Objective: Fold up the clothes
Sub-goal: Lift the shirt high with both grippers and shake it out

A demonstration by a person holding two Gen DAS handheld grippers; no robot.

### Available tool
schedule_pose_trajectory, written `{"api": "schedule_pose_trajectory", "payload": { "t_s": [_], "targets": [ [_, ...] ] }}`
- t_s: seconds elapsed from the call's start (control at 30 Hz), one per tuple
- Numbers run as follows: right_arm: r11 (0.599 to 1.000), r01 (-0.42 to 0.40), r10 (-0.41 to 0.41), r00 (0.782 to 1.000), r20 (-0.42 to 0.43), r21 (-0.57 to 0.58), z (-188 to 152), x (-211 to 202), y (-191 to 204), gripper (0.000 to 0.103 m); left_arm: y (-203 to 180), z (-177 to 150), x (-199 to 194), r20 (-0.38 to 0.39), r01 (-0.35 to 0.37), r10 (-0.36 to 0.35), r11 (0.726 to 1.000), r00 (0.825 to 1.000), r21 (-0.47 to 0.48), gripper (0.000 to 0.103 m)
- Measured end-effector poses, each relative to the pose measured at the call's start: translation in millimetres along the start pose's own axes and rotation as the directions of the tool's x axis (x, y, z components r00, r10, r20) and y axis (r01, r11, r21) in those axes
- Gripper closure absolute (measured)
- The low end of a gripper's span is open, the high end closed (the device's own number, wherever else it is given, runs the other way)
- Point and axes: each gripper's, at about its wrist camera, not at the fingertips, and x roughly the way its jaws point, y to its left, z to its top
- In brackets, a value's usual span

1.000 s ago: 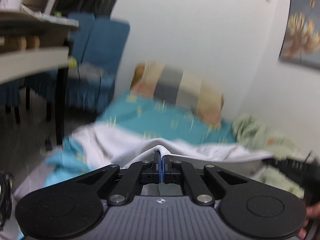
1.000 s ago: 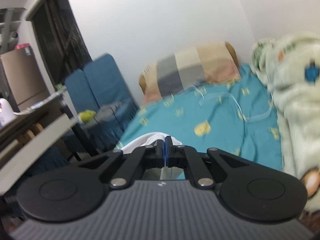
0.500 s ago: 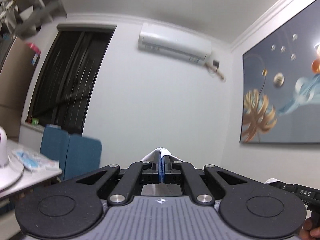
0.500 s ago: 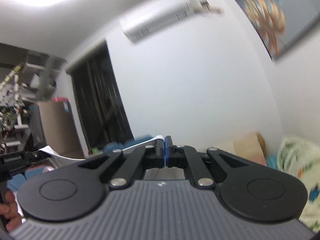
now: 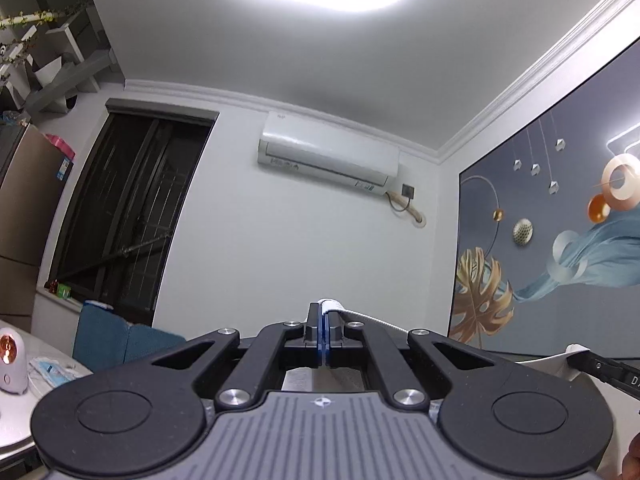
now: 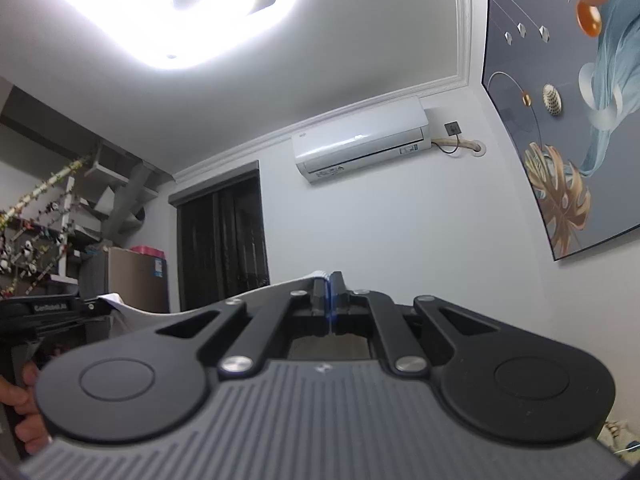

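Both grippers point up toward the ceiling and far wall. My left gripper (image 5: 322,314) is shut on an edge of a white garment (image 5: 360,318), which runs off to the right toward the other gripper (image 5: 604,366). My right gripper (image 6: 328,280) is shut on another edge of the same white garment (image 6: 264,290), which stretches left to the left gripper (image 6: 48,312). Most of the garment hangs below, out of view.
An air conditioner (image 5: 328,156) hangs on the far wall beside a dark window (image 5: 128,216). A large painting (image 5: 560,240) covers the right wall. A table with a small lamp (image 5: 12,360) and a blue chair (image 5: 116,344) stand at left. The ceiling light (image 6: 160,4) glares overhead.
Both grippers have swung up from the bed, lifting the white garment. The bed and blanket have dropped out of view; ceiling and wall now fill the frames.
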Motion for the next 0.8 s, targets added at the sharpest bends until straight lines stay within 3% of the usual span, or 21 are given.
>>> {"api": "schedule_pose_trajectory", "payload": {
  "t_s": [0.13, 0.27, 0.43, 0.6, 0.8],
  "targets": [
    [0.999, 0.031, -0.029, 0.995, -0.094, 0.022, -44.3, 26.4, -26.8, 0.1, 8.5, -41.2, 34.7, -0.074, -0.027, 0.026, 1.0, 0.997, -0.009, 0.102],
    [0.996, 0.073, -0.064, 0.979, -0.196, 0.043, -106.2, 77.7, -63.0, 0.1, 35.1, -117.3, 104.6, -0.173, -0.073, 0.071, 0.997, 0.982, -0.005, 0.102],
    [0.99, 0.138, -0.121, 0.939, -0.322, 0.031, -202.5, 165.3, -102.9, 0.099, 80.2, -221.0, 214.7, -0.282, -0.132, 0.127, 0.991, 0.951, 0.002, 0.102],
    [0.981, 0.194, -0.171, 0.884, -0.434, 0.009, -315.1, 272.1, -153.8, 0.099, 134.3, -344.9, 340.7, -0.372, -0.179, 0.167, 0.984, 0.913, 0.003, 0.102],
    [0.971, 0.235, -0.223, 0.84, -0.495, -0.038, -475.7, 395.1, -226.6, 0.099, 203.1, -519.2, 505.2, -0.452, -0.209, 0.203, 0.977, 0.869, 0.038, 0.102]
  ]
}}
